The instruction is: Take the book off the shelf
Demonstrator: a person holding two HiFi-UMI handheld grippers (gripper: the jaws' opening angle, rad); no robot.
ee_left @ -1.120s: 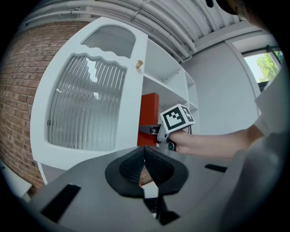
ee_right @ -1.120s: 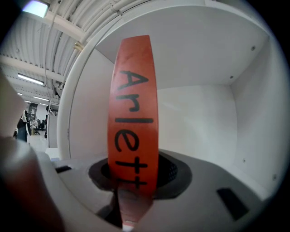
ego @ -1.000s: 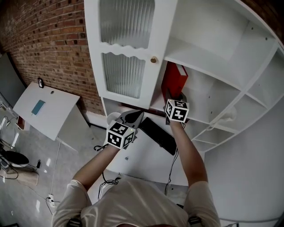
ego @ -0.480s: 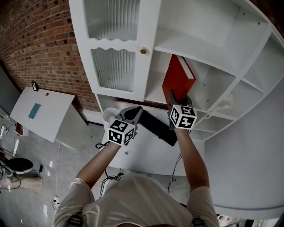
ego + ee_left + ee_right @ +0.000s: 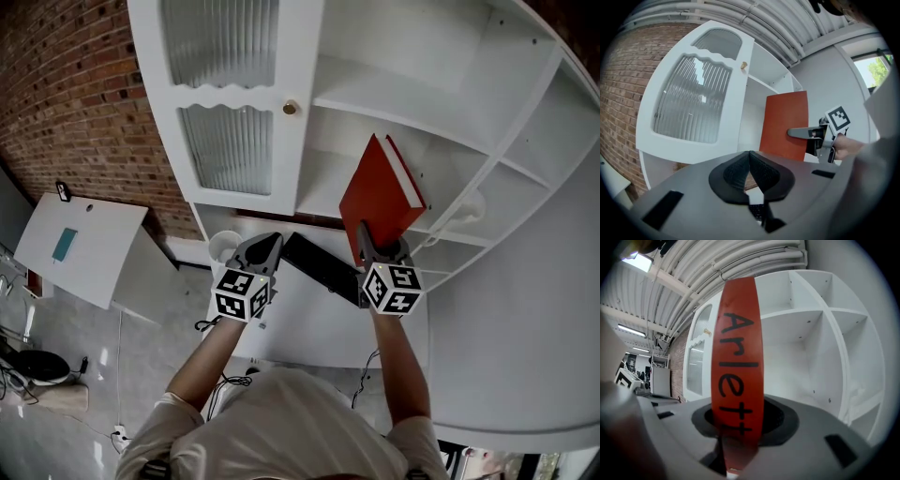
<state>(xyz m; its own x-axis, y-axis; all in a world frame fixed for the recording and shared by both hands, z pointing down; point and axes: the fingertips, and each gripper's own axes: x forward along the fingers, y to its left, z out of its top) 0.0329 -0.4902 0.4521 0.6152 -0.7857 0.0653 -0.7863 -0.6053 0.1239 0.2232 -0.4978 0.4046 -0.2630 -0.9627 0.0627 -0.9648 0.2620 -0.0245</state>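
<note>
So the big white wooden shelf unit [image 5: 412, 101] with open compartments fills most of the head view, and its ribbed-glass door [image 5: 230, 155] stands swung open on the shelf unit's left side. The tall red hardback book [image 5: 377, 199] with black lettering down the spine stands upright just in front of the shelf unit's middle compartment, spine facing away from the shelves. As far as I can tell it's pretty much clear of the board it sat on. The right gripper [image 5: 371, 246] is clamped on that spine near its lower end. The left gripper [image 5: 262, 249] hangs in front of the shelf unit's door with its jaws pressed together on nothing. I'd say this is the pull-out step, nearly done. The next move is drawing the book straight away from the shelf unit without letting it tip.
</note>
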